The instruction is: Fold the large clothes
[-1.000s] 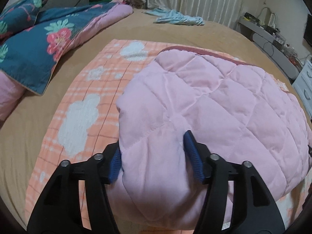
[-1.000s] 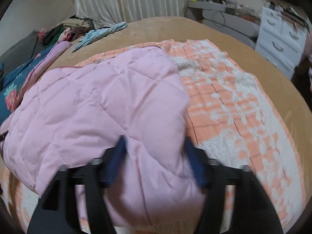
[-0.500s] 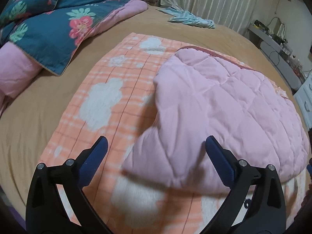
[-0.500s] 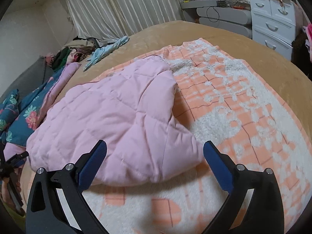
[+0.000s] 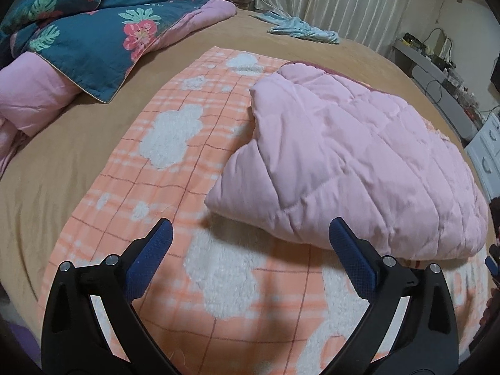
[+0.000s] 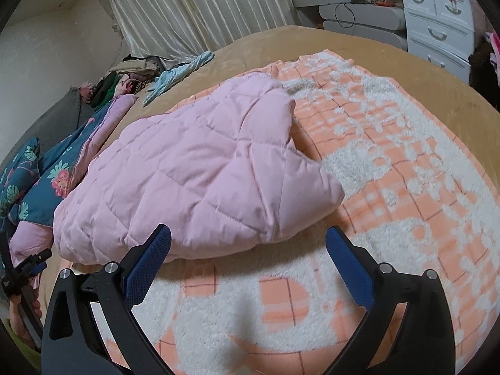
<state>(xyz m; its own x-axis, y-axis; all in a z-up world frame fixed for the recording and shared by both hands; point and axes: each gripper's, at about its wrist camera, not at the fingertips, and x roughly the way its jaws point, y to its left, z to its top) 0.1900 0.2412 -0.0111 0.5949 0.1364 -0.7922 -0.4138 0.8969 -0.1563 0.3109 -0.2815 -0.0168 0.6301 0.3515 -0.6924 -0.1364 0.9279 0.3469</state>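
Observation:
A pink quilted garment point(image 5: 350, 156) lies folded over on an orange-and-white checked blanket point(image 5: 187, 143) spread on the bed. In the right wrist view the same pink garment point(image 6: 200, 175) rests on the blanket point(image 6: 390, 187). My left gripper point(image 5: 248, 234) hangs open just short of the garment's near-left corner, nothing between its blue pads. Over the blanket, my right gripper point(image 6: 248, 240) also stands open and empty, a little back from the garment's near edge. The left gripper point(image 6: 28, 268) shows at the far left edge of the right wrist view.
A dark blue floral duvet point(image 5: 81, 34) and a pink pillow point(image 5: 28, 93) lie at the left. A light blue cloth point(image 5: 300, 28) and a clothes pile point(image 6: 125, 78) sit near the curtains. White drawers point(image 6: 437, 25) and a cluttered shelf point(image 5: 437, 72) flank the tan bed point(image 5: 62, 162).
Both grippers let go of the pink garment, opened wide and drew back from it. The garment's near edge now lies on the blanket.

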